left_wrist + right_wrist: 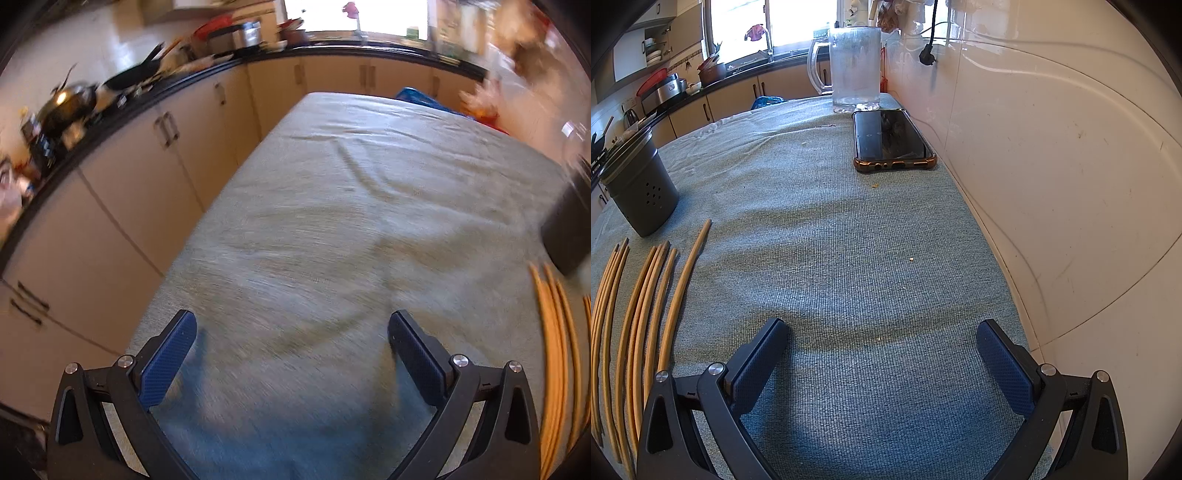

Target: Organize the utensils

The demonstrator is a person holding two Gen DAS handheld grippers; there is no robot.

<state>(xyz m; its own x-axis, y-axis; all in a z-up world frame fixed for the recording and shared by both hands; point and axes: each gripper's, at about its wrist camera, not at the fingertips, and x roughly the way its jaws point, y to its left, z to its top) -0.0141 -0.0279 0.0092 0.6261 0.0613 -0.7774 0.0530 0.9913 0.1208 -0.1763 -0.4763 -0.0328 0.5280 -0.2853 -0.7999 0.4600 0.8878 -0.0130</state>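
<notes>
Several wooden chopsticks [646,306] lie side by side on the grey-green tablecloth [849,229] at the left of the right wrist view. A dark grey perforated utensil holder [641,184] stands upright just beyond them. My right gripper [882,332] is open and empty, low over the cloth, to the right of the chopsticks. In the left wrist view the chopsticks [554,350] and the holder [570,225] show blurred at the right edge. My left gripper [291,332] is open and empty over bare cloth, left of them.
A phone in an orange case [892,136] lies near the tiled wall [1052,166], with a clear plastic jug [855,66] behind it. Kitchen cabinets [147,177] and a cluttered black counter run along the table's left side.
</notes>
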